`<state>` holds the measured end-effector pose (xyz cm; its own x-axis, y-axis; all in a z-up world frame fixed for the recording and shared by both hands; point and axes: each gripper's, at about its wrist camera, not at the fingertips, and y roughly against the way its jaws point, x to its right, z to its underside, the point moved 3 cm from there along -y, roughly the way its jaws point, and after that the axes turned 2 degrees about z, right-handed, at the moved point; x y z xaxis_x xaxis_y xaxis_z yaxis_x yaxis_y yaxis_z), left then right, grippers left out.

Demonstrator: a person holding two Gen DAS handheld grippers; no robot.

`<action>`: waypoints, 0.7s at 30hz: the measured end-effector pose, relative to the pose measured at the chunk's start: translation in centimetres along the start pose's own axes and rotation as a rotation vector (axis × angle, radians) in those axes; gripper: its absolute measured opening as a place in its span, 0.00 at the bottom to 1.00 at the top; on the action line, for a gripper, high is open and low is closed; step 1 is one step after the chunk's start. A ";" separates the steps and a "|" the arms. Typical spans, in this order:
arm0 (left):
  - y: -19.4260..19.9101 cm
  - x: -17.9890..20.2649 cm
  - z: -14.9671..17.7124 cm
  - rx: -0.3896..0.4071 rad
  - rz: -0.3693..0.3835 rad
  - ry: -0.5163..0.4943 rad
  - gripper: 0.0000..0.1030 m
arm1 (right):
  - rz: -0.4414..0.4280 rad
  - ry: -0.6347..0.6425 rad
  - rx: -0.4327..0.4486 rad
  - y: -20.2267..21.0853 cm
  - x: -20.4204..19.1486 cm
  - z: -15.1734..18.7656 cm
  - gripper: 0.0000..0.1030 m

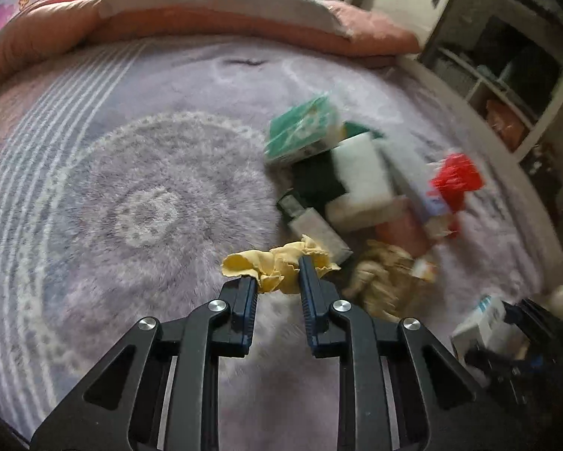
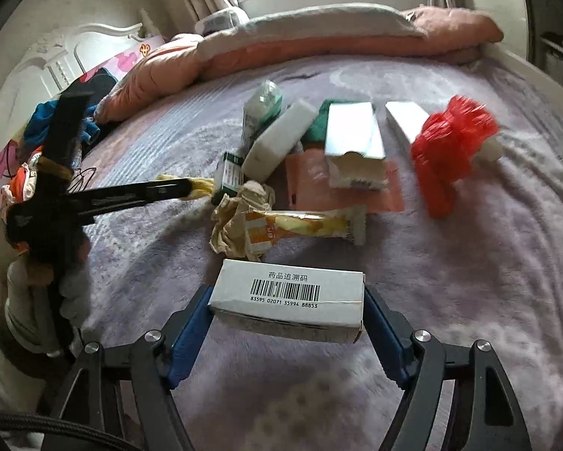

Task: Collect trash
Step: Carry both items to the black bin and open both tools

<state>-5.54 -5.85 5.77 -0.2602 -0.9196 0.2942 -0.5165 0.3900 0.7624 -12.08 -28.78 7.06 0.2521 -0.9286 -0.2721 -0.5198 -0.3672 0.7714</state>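
My left gripper (image 1: pixel 277 280) is shut on a crumpled yellow paper (image 1: pixel 273 263), held just above the purple bedspread at the left edge of the trash pile. It also shows in the right wrist view (image 2: pixel 191 188) with the yellow paper (image 2: pixel 204 185) at its tip. My right gripper (image 2: pixel 287 300) is shut on a white medicine box (image 2: pixel 289 297) with a barcode, in front of the pile. That box shows in the left wrist view (image 1: pixel 484 319). The pile holds white boxes (image 2: pixel 352 143), a green carton (image 1: pixel 300 127), a red plastic bag (image 2: pixel 450 143), crumpled beige paper (image 2: pixel 236 218) and a snack wrapper (image 2: pixel 307 225).
The purple patterned bedspread (image 1: pixel 131 206) covers the bed. A folded orange and grey quilt (image 2: pixel 319 37) lies along the far edge. Clothes (image 2: pixel 56 120) lie by the white headboard at the left. White shelves (image 1: pixel 506 86) stand beyond the bed's right side.
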 end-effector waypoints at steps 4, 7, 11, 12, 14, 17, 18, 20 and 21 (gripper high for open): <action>3.1 3.5 0.4 0.013 0.056 -0.067 0.18 | 0.046 -0.002 0.019 3.5 1.6 0.7 0.74; 4.3 8.0 0.9 0.010 0.127 -0.137 0.18 | 0.097 -0.026 0.027 7.2 4.1 2.1 0.74; 4.3 16.6 2.4 -0.026 0.256 -0.268 0.18 | 0.233 -0.085 0.022 12.9 9.5 5.7 0.74; 4.4 18.7 3.0 -0.038 0.291 -0.298 0.18 | 0.276 -0.114 0.014 14.6 11.2 6.9 0.74; 4.4 22.9 4.0 -0.067 0.367 -0.358 0.18 | 0.328 -0.176 -0.002 17.5 14.3 9.2 0.74; 3.6 29.8 6.1 -0.125 0.464 -0.455 0.18 | 0.418 -0.273 -0.021 21.4 18.5 12.6 0.74; 3.3 31.4 6.3 -0.139 0.485 -0.475 0.18 | 0.450 -0.301 -0.031 22.6 19.7 13.8 0.74; 2.6 35.5 7.8 -0.179 0.539 -0.538 0.19 | 0.486 -0.340 -0.037 24.5 21.3 15.7 0.74; 2.4 36.9 8.6 -0.190 0.554 -0.562 0.19 | 0.497 -0.356 -0.042 25.3 21.9 16.7 0.74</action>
<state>-23.41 -38.43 13.52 -0.8344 -0.4150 0.3627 -0.0581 0.7206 0.6909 -33.29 -59.24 11.01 -0.3045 -0.9515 -0.0440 -0.4710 0.1102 0.8752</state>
